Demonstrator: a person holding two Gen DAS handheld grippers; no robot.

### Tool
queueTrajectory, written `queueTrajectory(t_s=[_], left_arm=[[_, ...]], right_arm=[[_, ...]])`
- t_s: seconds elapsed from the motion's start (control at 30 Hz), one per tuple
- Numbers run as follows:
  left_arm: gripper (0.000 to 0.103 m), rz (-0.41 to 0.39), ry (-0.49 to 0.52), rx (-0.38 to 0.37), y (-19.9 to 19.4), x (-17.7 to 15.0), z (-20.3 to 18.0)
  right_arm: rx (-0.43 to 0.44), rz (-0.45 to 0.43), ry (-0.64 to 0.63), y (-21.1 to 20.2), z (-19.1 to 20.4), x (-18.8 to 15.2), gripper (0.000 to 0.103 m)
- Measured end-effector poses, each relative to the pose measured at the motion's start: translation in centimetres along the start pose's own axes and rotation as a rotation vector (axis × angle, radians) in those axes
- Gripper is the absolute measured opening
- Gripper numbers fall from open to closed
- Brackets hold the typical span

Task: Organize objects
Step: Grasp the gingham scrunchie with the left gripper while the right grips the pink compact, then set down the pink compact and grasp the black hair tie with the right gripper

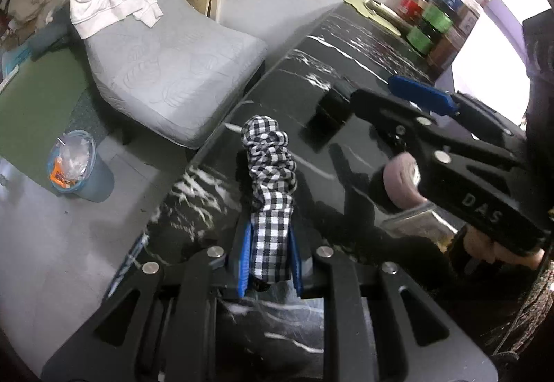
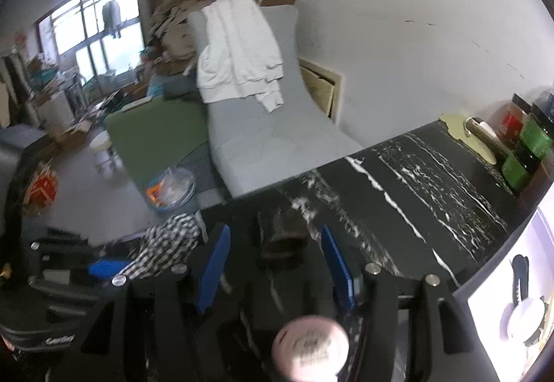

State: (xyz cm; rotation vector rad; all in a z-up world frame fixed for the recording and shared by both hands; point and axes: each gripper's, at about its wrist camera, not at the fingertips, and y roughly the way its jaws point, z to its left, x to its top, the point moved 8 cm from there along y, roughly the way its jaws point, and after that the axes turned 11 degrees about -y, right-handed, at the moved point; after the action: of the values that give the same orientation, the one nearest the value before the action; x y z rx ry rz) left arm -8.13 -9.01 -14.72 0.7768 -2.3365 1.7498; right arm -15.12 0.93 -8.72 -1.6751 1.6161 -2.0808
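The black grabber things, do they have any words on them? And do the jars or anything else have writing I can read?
"DAS": raised letters on the black body of the right gripper, seen from the left wrist view.
Pale word on the left gripper body: too blurred to read.
Jars at the back of the marble table: labels too small and blurred.
Pink round lid: print too blurred.

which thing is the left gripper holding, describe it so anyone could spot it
On the black marble-patterned tabletop, find the left gripper at its near edge. Shut between its blue pads is a black-and-white checked scrunchie, the only checked fabric here.
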Motion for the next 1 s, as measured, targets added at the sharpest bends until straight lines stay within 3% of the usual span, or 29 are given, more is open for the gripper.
queueTrajectory(t_s=[0.37, 0.47, 0.73, 1.0], left_arm=[[0.017, 0.001, 0.023, -0.029, 0.9, 1.3, -0.6], [0.017, 0.001, 0.024, -0.028, 0.9, 1.2, -0.7], [0.017, 0.023, 0.033, -0.053, 0.7, 0.1, -1.2], [0.017, 0.058, 0.080, -0.072, -0.3, -2.6, -2.3]], right_arm=[[0.044, 0.079, 0.012, 4.6, -0.6, -0.4, 0.056], [0.060, 0.086, 0.018, 5.0, -0.5, -0.7, 0.046], [0.063, 0.074, 0.019, 3.3, 0.0, -1.3, 0.045], [0.051, 0.053, 0.002, -1.5, 1.4, -3.2, 0.045]])
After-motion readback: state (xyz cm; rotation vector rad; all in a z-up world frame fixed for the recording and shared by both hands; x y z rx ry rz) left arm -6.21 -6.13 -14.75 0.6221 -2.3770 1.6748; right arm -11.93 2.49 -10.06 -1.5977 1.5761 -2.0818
